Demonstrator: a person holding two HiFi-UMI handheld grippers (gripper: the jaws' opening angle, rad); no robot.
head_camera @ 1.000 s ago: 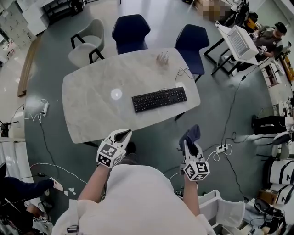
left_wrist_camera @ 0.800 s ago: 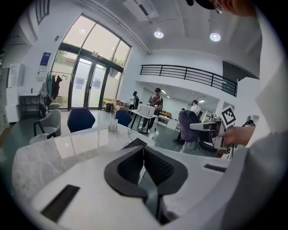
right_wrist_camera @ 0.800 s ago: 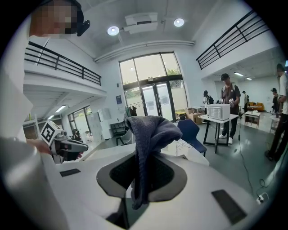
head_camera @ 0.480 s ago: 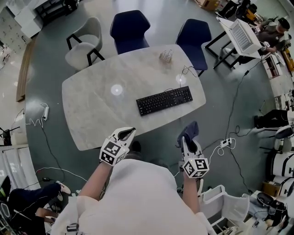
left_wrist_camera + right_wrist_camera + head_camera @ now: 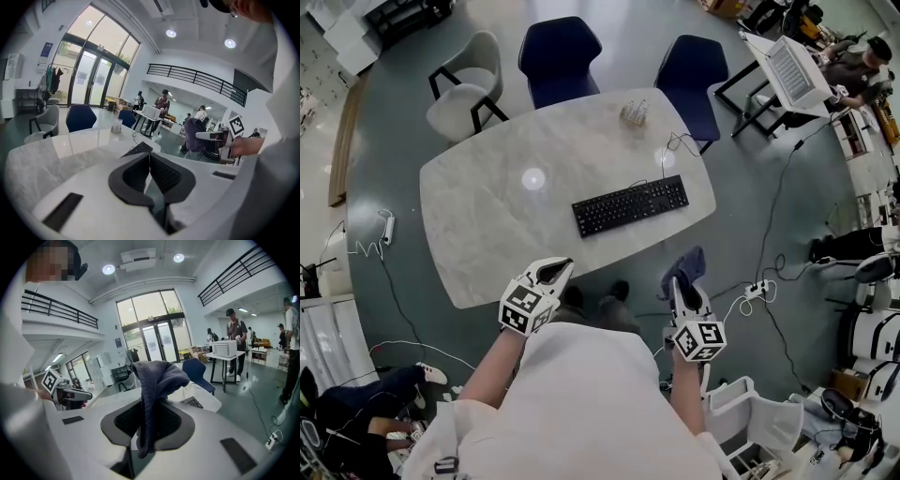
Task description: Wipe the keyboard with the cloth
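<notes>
A black keyboard (image 5: 629, 205) lies on the right half of the white marble table (image 5: 487, 225), angled, with its cable trailing off behind it. My right gripper (image 5: 683, 281) is shut on a dark blue cloth (image 5: 689, 267), held off the table's near right edge; in the right gripper view the cloth (image 5: 154, 380) drapes over the jaws. My left gripper (image 5: 551, 272) hovers at the table's near edge, jaws closed together with nothing between them. The keyboard (image 5: 138, 149) shows ahead in the left gripper view.
Two dark blue chairs (image 5: 558, 56) and a pale chair (image 5: 464, 89) stand at the far side. A small clear object (image 5: 634, 112) sits near the far edge. Cables and a power strip (image 5: 755, 291) lie on the floor to the right; people stand at a desk (image 5: 787, 75).
The view has shifted slightly; both grippers stay near the table's front edge, the right one still holding the cloth.
</notes>
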